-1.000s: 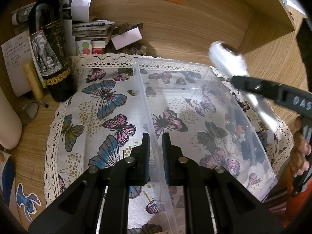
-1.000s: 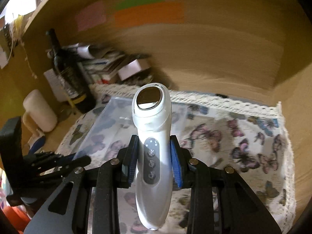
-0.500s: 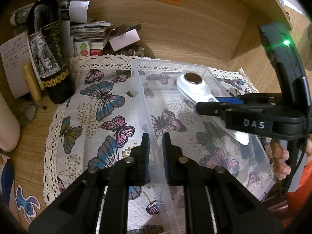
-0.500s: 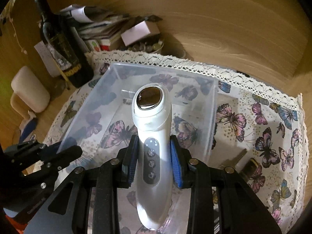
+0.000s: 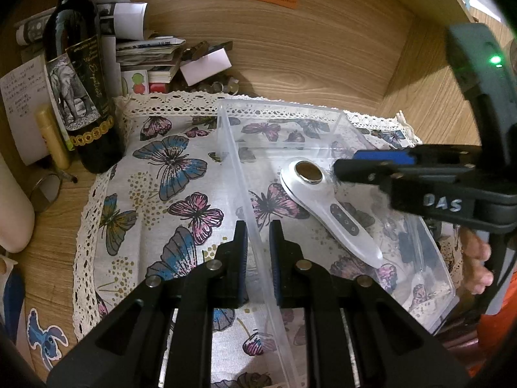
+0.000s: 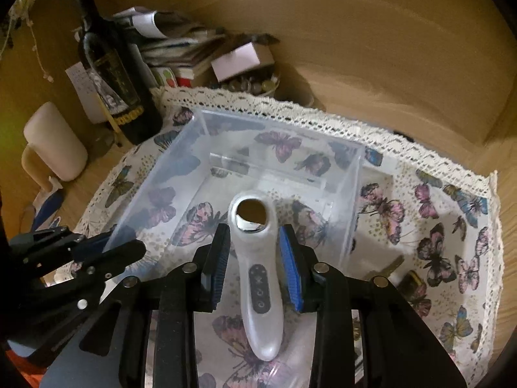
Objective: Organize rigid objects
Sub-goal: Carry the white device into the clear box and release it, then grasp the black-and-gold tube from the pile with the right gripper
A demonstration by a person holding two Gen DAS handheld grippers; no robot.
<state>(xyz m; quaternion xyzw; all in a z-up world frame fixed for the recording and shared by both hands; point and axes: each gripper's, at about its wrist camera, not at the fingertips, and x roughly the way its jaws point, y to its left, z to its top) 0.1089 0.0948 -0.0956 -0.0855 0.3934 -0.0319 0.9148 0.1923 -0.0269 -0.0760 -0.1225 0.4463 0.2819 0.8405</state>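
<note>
White and glossy, the handheld device (image 6: 258, 271) lies inside the clear plastic bin (image 6: 155, 190), and what a sleek shape it is: a rounded head with a dark circular metal disc, narrowing into a slim handle that carries a grey oval panel with three small buttons. Its head points toward the bin's far wall and its tapered tail toward the near end, resting on the see-through floor above the butterfly-print cloth (image 5: 168, 174).

Look at the right gripper (image 6: 255, 258): its blue-padded fingers stand on either side of the device's neck with a visible gap on both sides, so it's spread and not pressing on anything. Over on the other side, the left gripper (image 5: 258, 242) is pinching the bin's near side wall, one pad outside and one inside, squeezed tight on the thin plastic.

Behind the cloth a dark wine bottle (image 5: 80, 74) stands upright beside a pile of papers (image 5: 145, 51) against the wooden back.
</note>
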